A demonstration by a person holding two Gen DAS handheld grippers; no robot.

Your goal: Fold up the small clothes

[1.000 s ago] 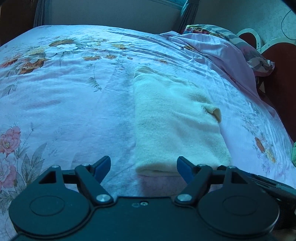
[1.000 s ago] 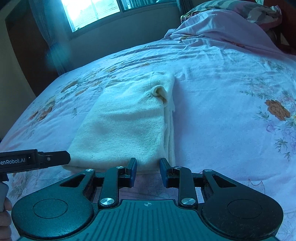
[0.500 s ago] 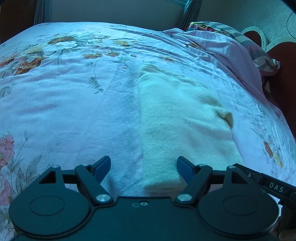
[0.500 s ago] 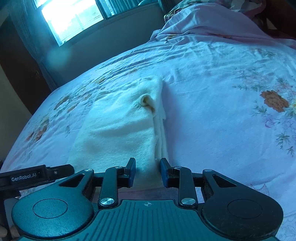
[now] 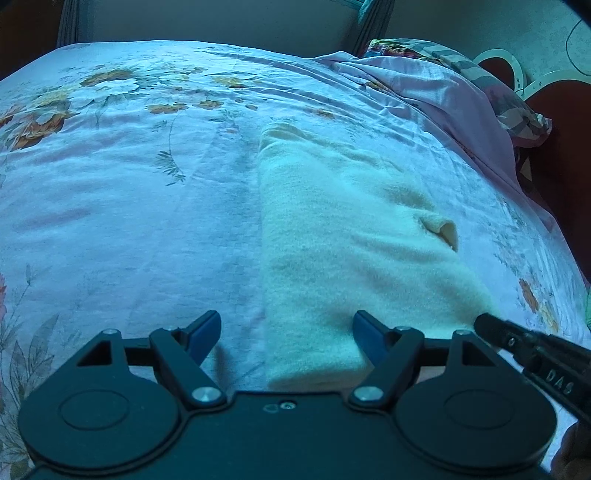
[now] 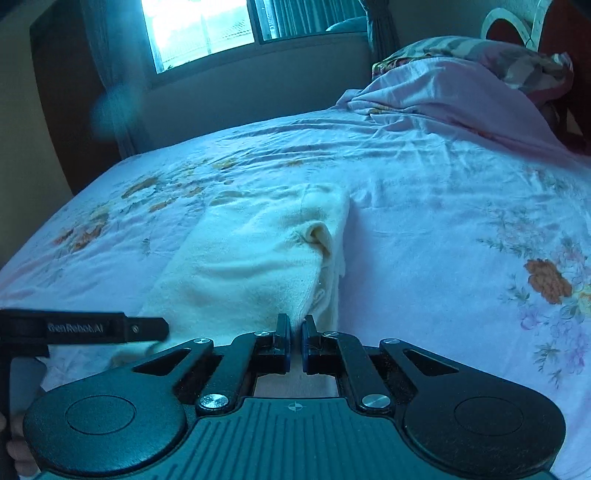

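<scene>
Left wrist view: cream garment (image 5: 343,243) lies folded into a long strip on the bed (image 5: 122,206), running from the near edge away toward the far side. Fabric is fuzzy, a bit rumpled, with a small turned-up flap on its right side about midway. Left long edge is a straight, clean fold; far end is rounded and lumpy. Left tongs (image 5: 286,330) are released, jaws spread wide, straddling the garment's near left corner: left jaw over bare sheet, right jaw over the cloth, neither pressing it. Right tongs (image 5: 491,325) poke in from the lower right at the garment's near right corner. Wide bare floral sheet to the left of the garment; a narrower strip to the right before the bed's edge. Bunched pink bedding (image 5: 443,99) and a pillow (image 5: 509,99) sit at the far right, well apart from the garment.

Right wrist view: garment (image 6: 251,266) sits left of centre on the bed (image 6: 443,229), layered edges stacked along its right side, flap standing up near the middle of that side. Right tongs (image 6: 293,332) are clenched, jaws nearly together at the near right corner; cloth reaches up to the tips, but a pinch on it cannot be told. Left tongs (image 6: 147,328) reach in from the left over the near left corner. Plenty of bare sheet to the right. Window (image 6: 207,29) and curtain (image 6: 110,74) beyond the far edge.
</scene>
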